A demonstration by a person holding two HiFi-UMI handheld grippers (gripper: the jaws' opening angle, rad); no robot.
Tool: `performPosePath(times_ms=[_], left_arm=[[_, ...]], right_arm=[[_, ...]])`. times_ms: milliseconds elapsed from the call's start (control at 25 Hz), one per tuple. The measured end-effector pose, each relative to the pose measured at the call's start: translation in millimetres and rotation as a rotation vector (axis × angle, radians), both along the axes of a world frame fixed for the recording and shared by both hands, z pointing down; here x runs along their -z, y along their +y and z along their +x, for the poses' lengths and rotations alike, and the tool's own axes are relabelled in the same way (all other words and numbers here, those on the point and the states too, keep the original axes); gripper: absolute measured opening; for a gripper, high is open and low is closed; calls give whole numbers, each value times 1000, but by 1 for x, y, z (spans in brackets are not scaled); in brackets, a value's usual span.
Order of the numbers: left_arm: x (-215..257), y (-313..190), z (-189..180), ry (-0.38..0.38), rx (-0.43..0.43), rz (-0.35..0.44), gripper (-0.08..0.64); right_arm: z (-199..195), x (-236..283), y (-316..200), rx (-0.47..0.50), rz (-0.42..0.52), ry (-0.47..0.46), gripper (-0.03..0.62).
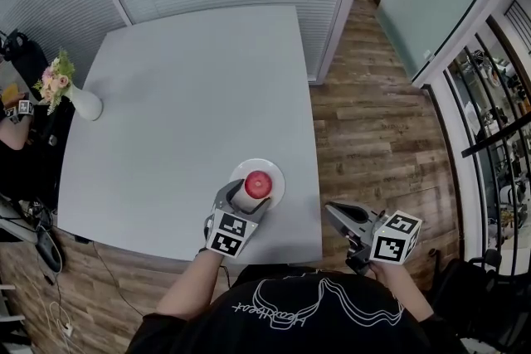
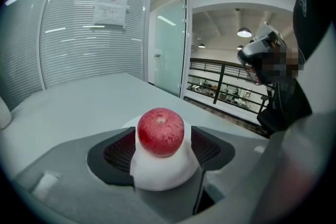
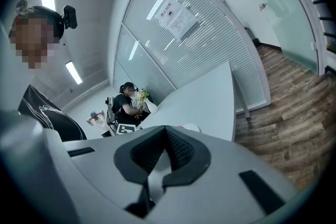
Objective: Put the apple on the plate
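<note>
Nearest the wearer, the right gripper (image 3: 165,134) hangs off the table's near edge over the wood floor, its ribbed pads pressed together at the tips with nothing between them; it has no part in the task at this point.

Just beyond it, the left gripper (image 1: 249,196) reaches over the near edge of the grey table (image 1: 191,95). Its jaws are spread, one on each side of the red apple (image 2: 160,131), and a thin gap seems to show between each pad and the fruit, so it is bracketed, not pinched.

The apple sits upright, stem dimple up, in the middle of a small white plate (image 1: 278,176), and nothing else is on that plate. By my reading the placing step is at its end: the fruit rests where the task wants it. The next move calls for drawing the left gripper straight back toward the wearer, jaws kept wide, so that neither pad nudges the apple or rolls it off.

At the far left corner stands a white vase (image 1: 85,104) holding pink and yellow flowers (image 1: 54,79).
</note>
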State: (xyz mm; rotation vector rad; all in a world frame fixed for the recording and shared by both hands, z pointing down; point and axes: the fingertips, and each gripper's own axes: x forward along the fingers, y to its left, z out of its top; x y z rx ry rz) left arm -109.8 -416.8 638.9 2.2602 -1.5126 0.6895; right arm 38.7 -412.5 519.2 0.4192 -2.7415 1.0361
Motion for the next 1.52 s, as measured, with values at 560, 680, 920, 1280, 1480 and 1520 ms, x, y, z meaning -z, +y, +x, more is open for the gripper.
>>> performPosePath(times_ms=[560, 680, 920, 1280, 1480, 1520], left_arm=[[104, 53, -18, 222, 70, 109, 305], [136, 75, -16, 296, 47, 139, 278], [182, 125, 2, 379, -61, 191, 184], [230, 197, 25, 531, -214, 226, 31], [237, 216, 23, 560, -238, 256, 14], [235, 217, 22, 558, -240, 254, 14]], right_arm=[[-26, 41, 53, 22, 27, -66, 9], [-36, 54, 71, 48, 66, -81, 9], [-59, 73, 109, 82, 132, -132, 9], [-75, 91, 168, 106, 214, -148, 9], [-82, 89, 192, 122, 255, -120, 9], [-83, 86, 195, 121, 253, -117, 9]])
